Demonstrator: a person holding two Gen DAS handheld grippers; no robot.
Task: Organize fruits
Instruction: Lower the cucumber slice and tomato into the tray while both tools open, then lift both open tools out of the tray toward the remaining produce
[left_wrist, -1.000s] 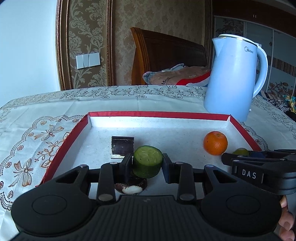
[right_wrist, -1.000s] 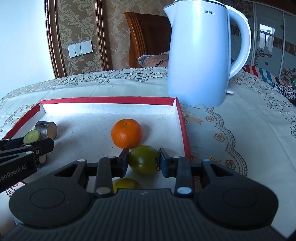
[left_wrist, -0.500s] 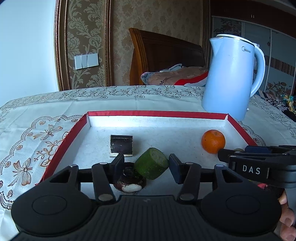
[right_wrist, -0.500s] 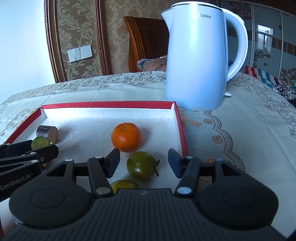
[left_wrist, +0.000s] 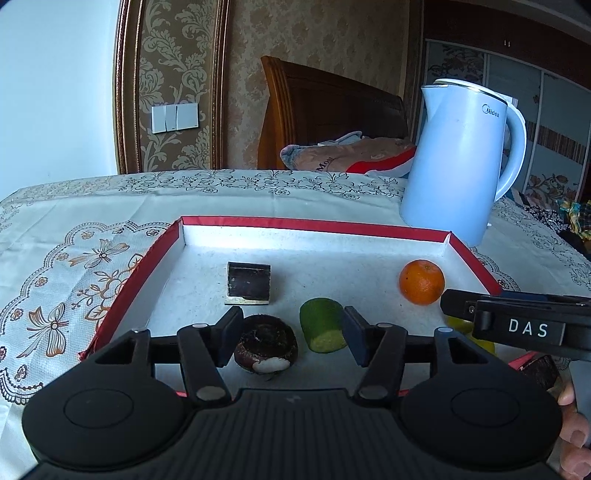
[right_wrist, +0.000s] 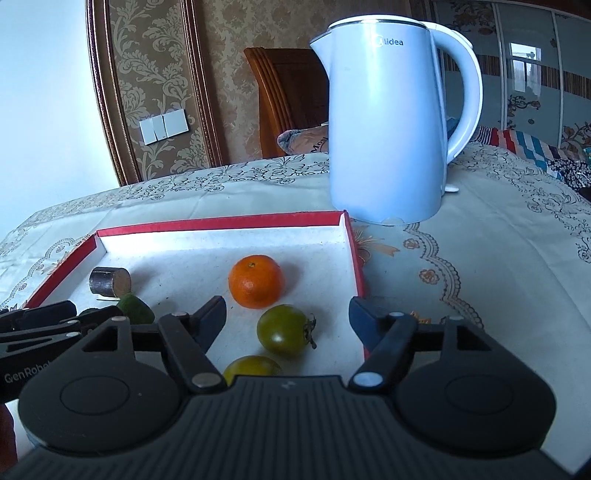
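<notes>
A red-rimmed white tray (left_wrist: 314, 225) (right_wrist: 221, 223) holds the fruit. My left gripper (left_wrist: 291, 338) is opening; a green cucumber chunk (left_wrist: 323, 325) and a dark brown water chestnut (left_wrist: 266, 347) lie on the tray floor between its jaws, free of the pads. A dark cane piece (left_wrist: 248, 283) (right_wrist: 110, 282) lies farther back. My right gripper (right_wrist: 288, 321) is opening wide around a green tomato (right_wrist: 284, 329), which rests loose on the tray. An orange tangerine (right_wrist: 256, 281) (left_wrist: 422, 281) sits just behind it, and a second yellow-green tomato (right_wrist: 252, 368) lies close under the gripper body.
A tall pale-blue kettle (left_wrist: 461, 166) (right_wrist: 391, 122) stands on the patterned tablecloth (left_wrist: 74, 258) just behind the tray's right rear corner. A wooden chair (left_wrist: 325, 110) with a bundle of cloth is beyond the table. A person's fingers (left_wrist: 570, 417) show at the lower right.
Both grippers have opened. The left one let go of the cucumber chunk, which tipped onto its side on the tray; the right one let go of the green tomato.
</notes>
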